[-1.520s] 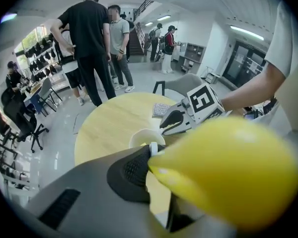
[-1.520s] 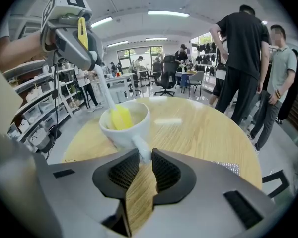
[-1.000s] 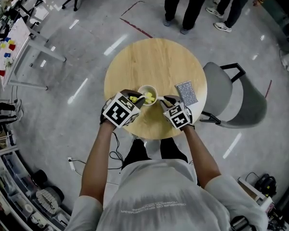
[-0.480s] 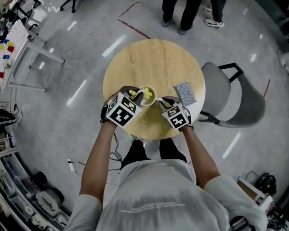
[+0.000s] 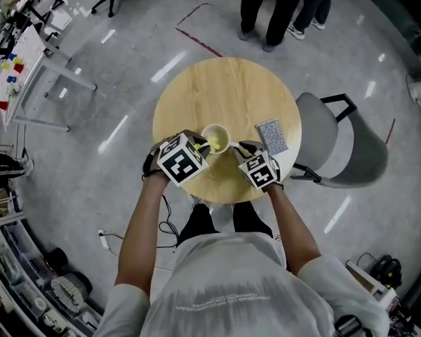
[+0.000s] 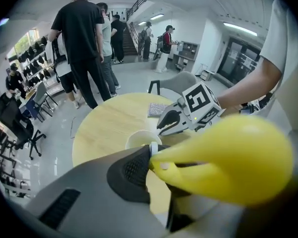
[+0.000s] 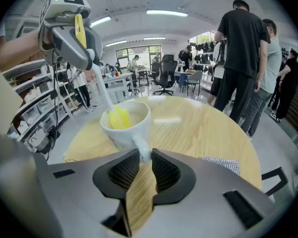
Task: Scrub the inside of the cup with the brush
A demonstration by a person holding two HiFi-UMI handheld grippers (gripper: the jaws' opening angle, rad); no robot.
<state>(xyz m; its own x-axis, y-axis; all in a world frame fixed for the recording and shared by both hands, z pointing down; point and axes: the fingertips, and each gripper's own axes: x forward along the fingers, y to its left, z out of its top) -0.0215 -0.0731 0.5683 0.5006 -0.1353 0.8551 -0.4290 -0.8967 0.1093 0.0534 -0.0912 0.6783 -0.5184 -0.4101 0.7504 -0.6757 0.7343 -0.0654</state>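
Observation:
A white cup (image 5: 217,127) stands near the front of the round wooden table (image 5: 224,90). My right gripper (image 5: 236,148) is shut on the cup's handle (image 7: 142,151), whose pads clamp it from both sides in the right gripper view. My left gripper (image 5: 198,146) is shut on the yellow brush (image 6: 223,157); its thick handle fills the left gripper view. The white stem slants down from the left gripper (image 7: 91,57) into the cup (image 7: 128,133), and the yellow brush head (image 7: 119,118) rests against the inner wall on the left side.
A silver scouring pad (image 5: 271,136) lies on the table right of the cup. A grey chair (image 5: 340,149) stands against the table's right side. Several people (image 5: 266,5) stand on the floor beyond the far edge.
My left gripper has rolled and shifted slightly toward the cup, moving the brush head inside it. The right gripper and cup have stayed put. The people at the back have shuffled.

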